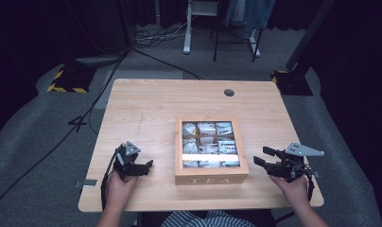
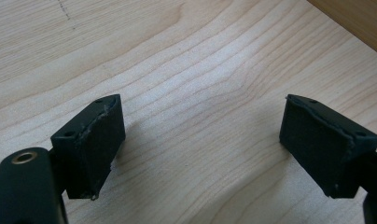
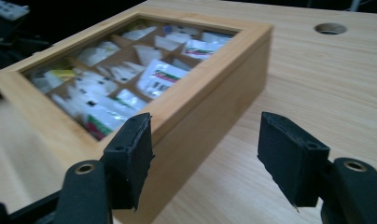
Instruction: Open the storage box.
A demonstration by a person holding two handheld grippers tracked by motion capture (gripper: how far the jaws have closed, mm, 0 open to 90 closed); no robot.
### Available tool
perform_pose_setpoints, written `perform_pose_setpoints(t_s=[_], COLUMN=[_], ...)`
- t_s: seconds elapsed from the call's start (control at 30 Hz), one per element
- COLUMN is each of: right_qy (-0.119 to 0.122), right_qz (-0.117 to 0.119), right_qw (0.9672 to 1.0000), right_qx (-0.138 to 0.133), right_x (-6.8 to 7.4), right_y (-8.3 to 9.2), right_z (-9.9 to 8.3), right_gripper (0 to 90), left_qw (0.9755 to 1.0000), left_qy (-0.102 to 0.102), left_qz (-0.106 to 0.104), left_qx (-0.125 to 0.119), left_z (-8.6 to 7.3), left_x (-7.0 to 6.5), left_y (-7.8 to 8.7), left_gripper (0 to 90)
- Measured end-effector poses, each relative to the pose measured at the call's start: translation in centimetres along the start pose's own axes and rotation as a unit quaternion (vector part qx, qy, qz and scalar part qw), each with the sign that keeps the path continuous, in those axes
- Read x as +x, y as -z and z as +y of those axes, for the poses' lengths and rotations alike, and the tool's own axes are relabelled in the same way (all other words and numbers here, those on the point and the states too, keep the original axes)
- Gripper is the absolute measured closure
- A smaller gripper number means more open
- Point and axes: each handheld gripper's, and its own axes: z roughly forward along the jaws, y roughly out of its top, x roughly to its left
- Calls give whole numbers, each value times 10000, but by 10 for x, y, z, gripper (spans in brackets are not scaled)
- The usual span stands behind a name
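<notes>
Approaching the lidded tea box with spread tongs

Tea box [image 1: 211, 150] sitting lid down at mid-bench [image 1: 146, 109], bags visible through the glass pane. Right tongs [image 1: 262, 156] spread wide, nothing pinched, aimed at the box's near right corner [image 3: 168, 135]; left tongs [image 1: 148, 165] likewise spread and empty over bare wood [image 2: 200, 126], well off the left wall. Best to catch the lid's wooden edge rather than the glass, lift slowly, and steady the base with the left tongs against sliding.

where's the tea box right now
In the high view the tea box sits near the table's front edge, slightly right of centre, between the left gripper and right gripper.
</notes>
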Motion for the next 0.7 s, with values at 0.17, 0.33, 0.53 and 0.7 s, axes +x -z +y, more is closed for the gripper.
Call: perform_pose_setpoints(t_s=[0.17,0.33,0.53,0.7], right_qy=[75,295,210,342], right_qz=[284,504,660,680], right_qw=[9996,9983,9973,9960], right_qx=[-24,80,237,466], right_x=[13,29,37,42], right_y=[0,-5,-11,-17], right_z=[4,6,5,3], right_gripper=[350,320,287,276], left_qw=[10000,10000,10000,10000], left_qy=[1,-1,3,-6], left_qz=[-1,-1,-1,0], left_qx=[-1,6,0,7], left_z=[0,0,0,0], left_x=[0,0,0,0], left_y=[0,0,0,0], left_gripper=[148,147,147,148])
